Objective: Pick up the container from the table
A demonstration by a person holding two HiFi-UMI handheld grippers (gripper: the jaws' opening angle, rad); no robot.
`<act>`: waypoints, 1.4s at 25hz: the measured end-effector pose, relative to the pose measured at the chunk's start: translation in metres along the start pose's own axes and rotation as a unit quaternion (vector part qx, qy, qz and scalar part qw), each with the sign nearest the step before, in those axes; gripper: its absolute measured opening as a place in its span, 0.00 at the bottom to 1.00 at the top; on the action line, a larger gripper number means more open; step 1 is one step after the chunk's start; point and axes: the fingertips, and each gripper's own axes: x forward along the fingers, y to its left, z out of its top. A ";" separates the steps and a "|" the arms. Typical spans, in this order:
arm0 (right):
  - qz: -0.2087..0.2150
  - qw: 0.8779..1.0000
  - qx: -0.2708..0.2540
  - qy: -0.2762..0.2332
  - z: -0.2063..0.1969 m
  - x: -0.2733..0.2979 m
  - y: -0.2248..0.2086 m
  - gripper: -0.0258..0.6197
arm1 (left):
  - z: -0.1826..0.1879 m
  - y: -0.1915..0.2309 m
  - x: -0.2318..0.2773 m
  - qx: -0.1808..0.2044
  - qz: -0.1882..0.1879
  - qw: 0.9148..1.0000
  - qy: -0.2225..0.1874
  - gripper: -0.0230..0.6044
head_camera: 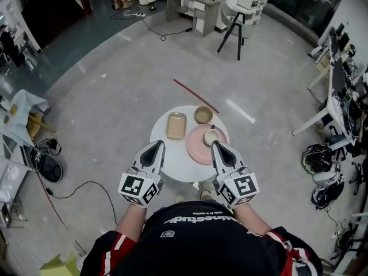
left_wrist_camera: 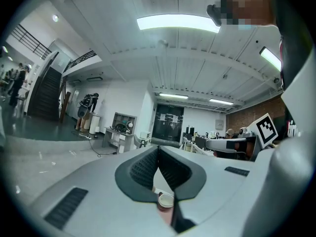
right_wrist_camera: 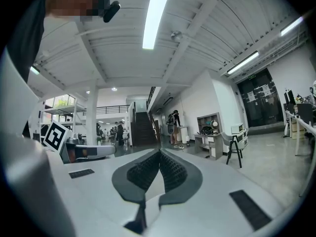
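Note:
A beige rectangular container lies on the round white table, left of a pink plate. On the plate stands a small cup, which also shows low between the jaws as the cup in the left gripper view. A tan bowl sits at the table's far side. My left gripper hovers over the table's near left part, just short of the container, jaws shut and empty. My right gripper hangs above the plate beside the cup, its jaws meeting with nothing between them.
The small table stands alone on a grey floor. A red strip lies on the floor beyond it. A black stool and a desk stand further back. Cables run at the left, helmets lie at the right.

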 end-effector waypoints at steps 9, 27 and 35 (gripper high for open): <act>0.041 0.999 -0.008 -0.005 0.019 0.028 -0.022 0.07 | -0.003 0.009 0.028 -0.033 0.033 0.999 0.007 0.08; 0.027 1.000 -0.002 0.015 0.000 0.029 -0.053 0.07 | -0.072 0.031 0.074 -0.241 0.017 0.969 0.044 0.15; 0.029 0.999 -0.008 0.018 -0.010 0.031 -0.056 0.06 | -0.118 0.053 0.086 -0.356 0.023 0.933 0.053 0.23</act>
